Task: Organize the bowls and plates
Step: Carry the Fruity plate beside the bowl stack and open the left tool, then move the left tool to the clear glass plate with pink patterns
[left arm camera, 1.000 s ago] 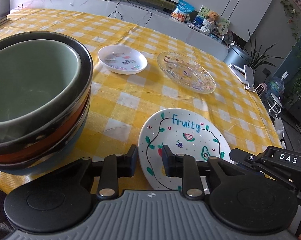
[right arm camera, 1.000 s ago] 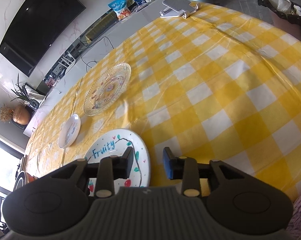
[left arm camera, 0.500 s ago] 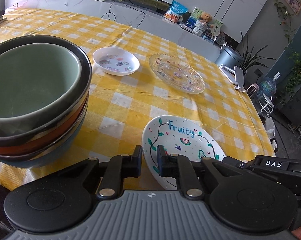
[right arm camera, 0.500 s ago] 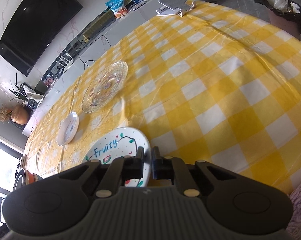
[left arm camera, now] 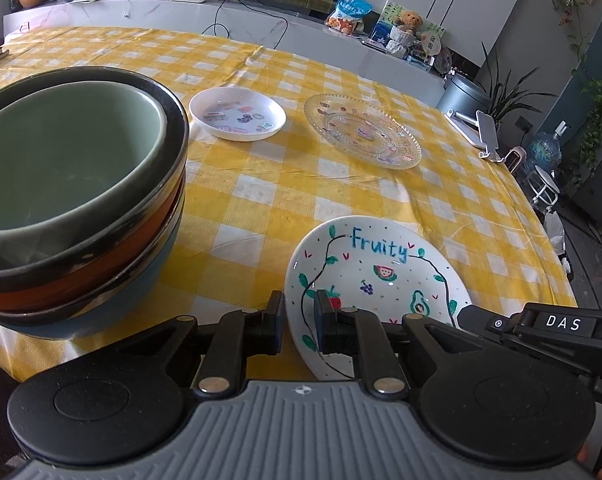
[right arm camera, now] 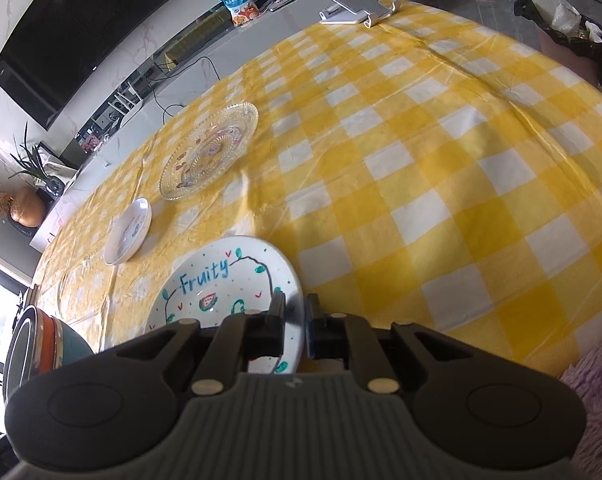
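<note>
My bowl stack (left arm camera: 73,200) is nested; my left gripper (left arm camera: 297,316) and right gripper (right arm camera: 295,316) both clench the Fruity plate (left arm camera: 381,276), with the glass plate (left arm camera: 361,132) and sticker dish (left arm camera: 237,114) unstacked.

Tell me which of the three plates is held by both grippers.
The Fruity plate: left gripper and right gripper both clamp its rim. The glass plate and sticker plate lie untouched.
</note>
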Demonstrator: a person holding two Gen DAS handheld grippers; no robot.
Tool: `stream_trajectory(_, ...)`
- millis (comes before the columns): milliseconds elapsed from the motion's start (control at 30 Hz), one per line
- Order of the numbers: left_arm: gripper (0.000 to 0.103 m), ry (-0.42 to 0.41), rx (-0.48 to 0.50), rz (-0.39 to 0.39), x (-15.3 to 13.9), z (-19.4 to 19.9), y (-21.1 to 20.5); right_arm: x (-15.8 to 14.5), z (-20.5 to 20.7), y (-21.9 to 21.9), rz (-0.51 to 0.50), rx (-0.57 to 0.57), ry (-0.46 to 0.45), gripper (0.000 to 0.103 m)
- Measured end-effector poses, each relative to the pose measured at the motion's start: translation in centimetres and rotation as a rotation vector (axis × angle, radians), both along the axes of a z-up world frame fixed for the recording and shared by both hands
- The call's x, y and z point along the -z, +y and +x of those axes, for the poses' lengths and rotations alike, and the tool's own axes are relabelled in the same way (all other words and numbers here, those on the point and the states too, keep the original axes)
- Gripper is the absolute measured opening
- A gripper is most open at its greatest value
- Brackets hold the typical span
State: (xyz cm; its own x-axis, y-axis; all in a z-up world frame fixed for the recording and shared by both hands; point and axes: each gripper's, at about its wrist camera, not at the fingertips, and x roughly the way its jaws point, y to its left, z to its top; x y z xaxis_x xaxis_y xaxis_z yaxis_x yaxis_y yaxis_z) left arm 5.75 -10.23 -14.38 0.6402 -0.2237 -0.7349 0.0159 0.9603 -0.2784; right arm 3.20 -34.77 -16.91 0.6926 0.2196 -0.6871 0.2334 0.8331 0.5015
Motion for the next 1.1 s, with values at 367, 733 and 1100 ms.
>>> stream_trajectory(367, 0.031, -0.061, 0.012, 0.025, -1.1, -0.6, -0.5, -0.9, -0.5, 0.5, -0.058, 0.028, -0.050, 0.017)
stream_trajectory(733, 0.041, -0.128, 0.091, 0.082, -3.6, -0.7, -2.5, -2.8, -1.0, 1.0, -0.196, 0.051, -0.136, 0.050)
stream_trajectory(1100, 0.058, -0.106, 0.230, 0.186, -7.6, 2.1, -4.4, -4.8, 0.6, 0.6, -0.256, 0.110, -0.141, 0.076)
